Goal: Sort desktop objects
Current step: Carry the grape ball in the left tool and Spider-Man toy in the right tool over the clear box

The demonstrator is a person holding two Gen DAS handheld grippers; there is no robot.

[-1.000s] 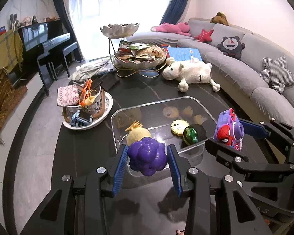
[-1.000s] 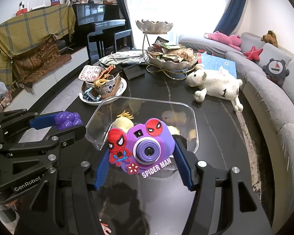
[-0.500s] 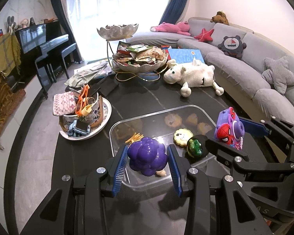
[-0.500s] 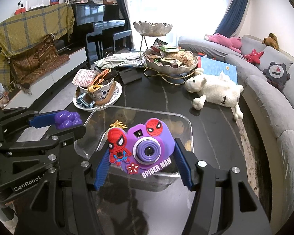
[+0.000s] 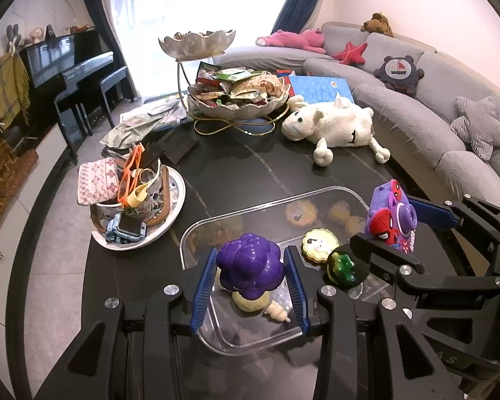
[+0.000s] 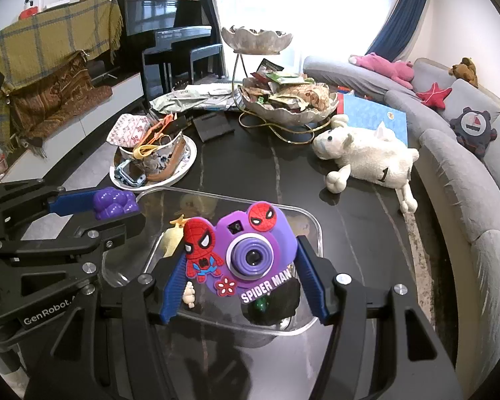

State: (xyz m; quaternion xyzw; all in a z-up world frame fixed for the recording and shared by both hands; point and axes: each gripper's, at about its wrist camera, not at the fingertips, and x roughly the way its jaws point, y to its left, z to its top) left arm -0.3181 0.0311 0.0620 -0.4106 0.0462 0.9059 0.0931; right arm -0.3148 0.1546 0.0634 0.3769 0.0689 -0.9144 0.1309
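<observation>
The left gripper (image 5: 250, 276) is clamped on a purple grape toy (image 5: 249, 266), held above the near end of the clear plastic tray (image 5: 336, 190) on the dark table (image 5: 250, 173). The right gripper (image 6: 241, 275) grips a purple toy camera (image 6: 246, 253) over the same tray, where a yellow toy (image 5: 251, 301) and a green toy (image 5: 341, 266) lie.

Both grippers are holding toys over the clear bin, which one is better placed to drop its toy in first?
Left, probably. The left hand-held gripper holds the purple grape toy above the clear bin's open interior. The right hand-held gripper holds the Spider-Man camera over the bin's near edge.
</observation>
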